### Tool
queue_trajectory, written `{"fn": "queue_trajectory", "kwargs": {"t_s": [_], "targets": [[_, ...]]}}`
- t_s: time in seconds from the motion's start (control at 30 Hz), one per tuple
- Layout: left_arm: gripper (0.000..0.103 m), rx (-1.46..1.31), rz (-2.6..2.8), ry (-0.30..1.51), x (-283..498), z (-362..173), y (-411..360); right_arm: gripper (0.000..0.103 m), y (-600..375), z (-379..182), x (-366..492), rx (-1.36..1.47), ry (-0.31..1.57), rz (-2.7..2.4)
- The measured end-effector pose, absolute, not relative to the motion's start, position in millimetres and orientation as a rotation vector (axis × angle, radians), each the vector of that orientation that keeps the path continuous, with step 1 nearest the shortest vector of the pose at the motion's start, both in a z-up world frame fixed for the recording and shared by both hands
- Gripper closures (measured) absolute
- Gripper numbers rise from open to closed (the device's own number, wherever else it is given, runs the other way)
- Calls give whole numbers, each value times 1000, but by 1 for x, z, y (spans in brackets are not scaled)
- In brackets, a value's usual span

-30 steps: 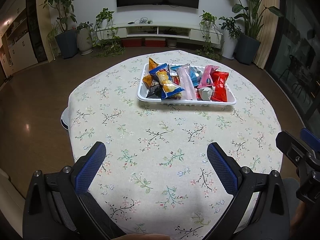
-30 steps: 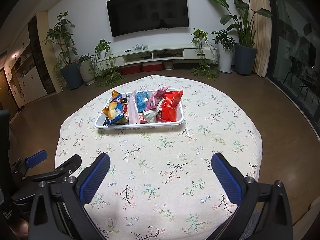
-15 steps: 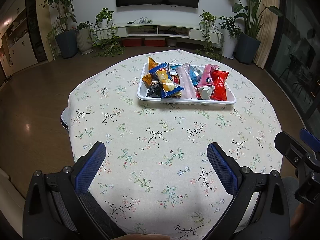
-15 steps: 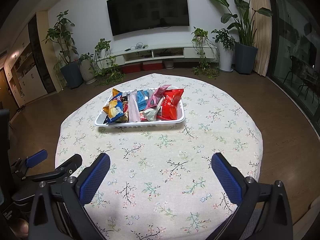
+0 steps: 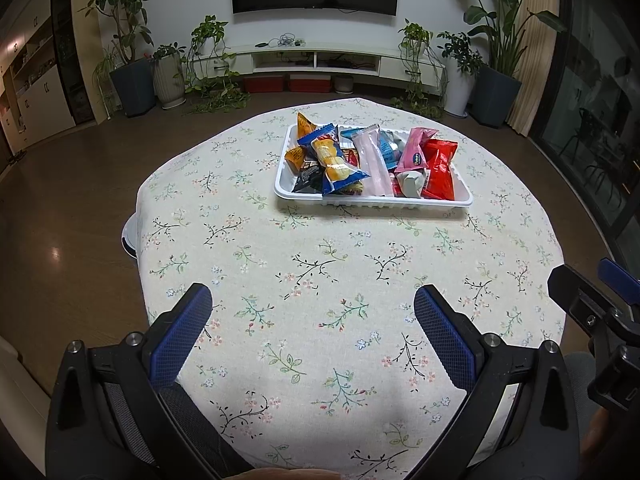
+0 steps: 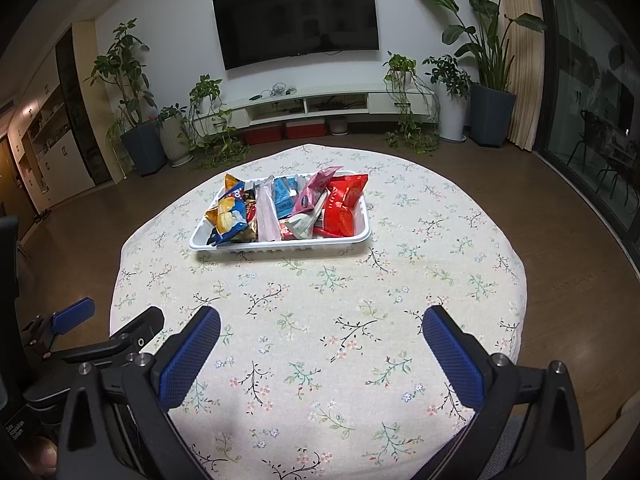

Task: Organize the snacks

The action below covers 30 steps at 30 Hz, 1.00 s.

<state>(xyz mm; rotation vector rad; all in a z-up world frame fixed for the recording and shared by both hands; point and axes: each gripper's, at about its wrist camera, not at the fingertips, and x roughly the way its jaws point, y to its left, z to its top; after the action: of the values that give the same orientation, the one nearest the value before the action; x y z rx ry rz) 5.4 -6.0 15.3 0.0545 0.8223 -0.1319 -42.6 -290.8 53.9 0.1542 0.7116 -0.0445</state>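
Both tongs [image 5: 312, 316] [image 6: 320, 338] gape, well short of snack tray [image 6: 280, 245]

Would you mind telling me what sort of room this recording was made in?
Most likely a home living room: a wall-mounted television above a low white media console, potted plants along the wall, and a table under a floral cloth.

A home living room is showing ahead of the fingers: a wall-mounted television [image 6: 296, 20] is hanging above a low white media console [image 6: 320, 104], potted plants [image 6: 486, 80] are flanking it, and a floral tablecloth [image 6: 320, 300] is lying under the fingers.
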Motion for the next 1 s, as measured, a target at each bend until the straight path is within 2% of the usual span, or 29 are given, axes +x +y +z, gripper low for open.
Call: {"fn": "queue_trajectory", "kwargs": {"t_s": [1.0], "targets": [[1, 57, -131, 824, 6, 15, -7, 0, -290, 55, -43, 153, 714, -45]]}}
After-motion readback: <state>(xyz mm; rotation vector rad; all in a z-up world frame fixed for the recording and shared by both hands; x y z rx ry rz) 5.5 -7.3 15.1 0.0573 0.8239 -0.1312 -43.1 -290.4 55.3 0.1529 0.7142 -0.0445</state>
